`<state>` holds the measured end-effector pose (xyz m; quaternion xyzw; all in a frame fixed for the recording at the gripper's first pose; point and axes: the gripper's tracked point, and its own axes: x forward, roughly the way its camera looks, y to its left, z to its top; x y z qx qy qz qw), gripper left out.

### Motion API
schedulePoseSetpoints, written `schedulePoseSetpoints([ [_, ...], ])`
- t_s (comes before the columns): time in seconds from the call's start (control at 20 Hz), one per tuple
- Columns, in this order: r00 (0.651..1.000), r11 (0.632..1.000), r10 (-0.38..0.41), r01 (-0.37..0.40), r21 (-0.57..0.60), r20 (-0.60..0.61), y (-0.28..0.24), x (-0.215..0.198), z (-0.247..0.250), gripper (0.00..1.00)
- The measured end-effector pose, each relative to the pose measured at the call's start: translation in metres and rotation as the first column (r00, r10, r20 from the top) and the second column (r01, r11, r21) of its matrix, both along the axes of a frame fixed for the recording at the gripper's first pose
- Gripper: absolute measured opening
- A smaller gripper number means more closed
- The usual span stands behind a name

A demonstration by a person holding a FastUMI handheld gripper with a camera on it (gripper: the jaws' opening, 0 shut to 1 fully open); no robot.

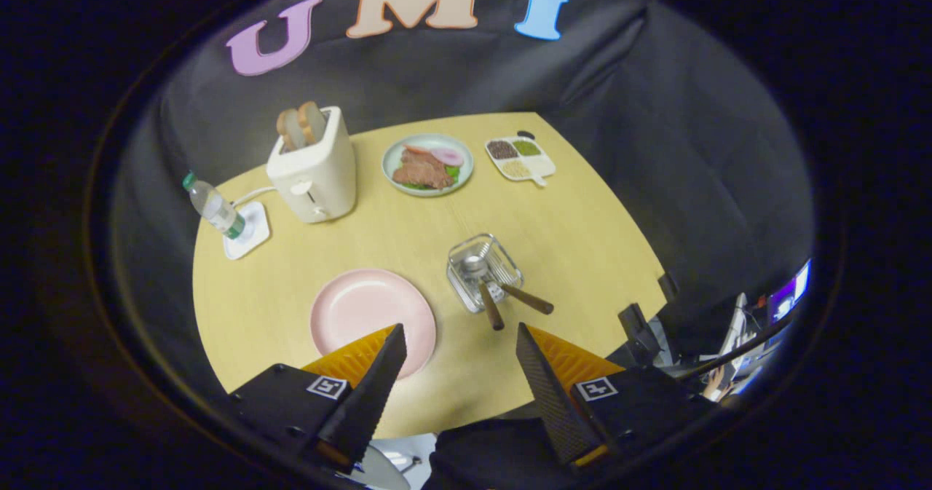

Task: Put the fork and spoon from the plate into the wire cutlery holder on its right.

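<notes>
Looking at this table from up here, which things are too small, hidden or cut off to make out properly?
- Heads of the two wooden-handled utensils in the wire cutlery holder, gripper view: too small and tangled in the wires to tell which is fork or spoon.
- Pink plate: its near rim is hidden behind one of the open fingers.
- Sectioned dish beyond the holder: fillings too small to identify.
- Toaster: far side hidden.

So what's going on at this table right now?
A person holds a hand-held gripper above a round table. Its fingers are open and hold nothing. The pink plate just ahead of them is bare; two wooden-handled utensils, presumably the fork and spoon, already stand in the wire cutlery holder beside it.
</notes>
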<state>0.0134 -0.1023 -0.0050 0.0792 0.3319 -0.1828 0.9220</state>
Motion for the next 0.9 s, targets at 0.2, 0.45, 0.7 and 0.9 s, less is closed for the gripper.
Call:
schedulePoseSetpoints([
  [0.2, 0.949, 0.999, 0.043, -0.045, -0.002, 0.313, 0.016, 0.019, 0.05, 0.97],
  [0.45, 0.814, 0.994, 0.103, -0.071, -0.078, 0.572, 0.016, 0.024, 0.094, 0.97],
  [0.7, 0.667, 0.973, 0.224, -0.108, -0.205, 0.71, 0.029, 0.02, 0.124, 0.97],
  [0.9, 0.592, 0.97, 0.239, -0.11, -0.216, 0.769, 0.04, 0.012, 0.136, 0.97],
])
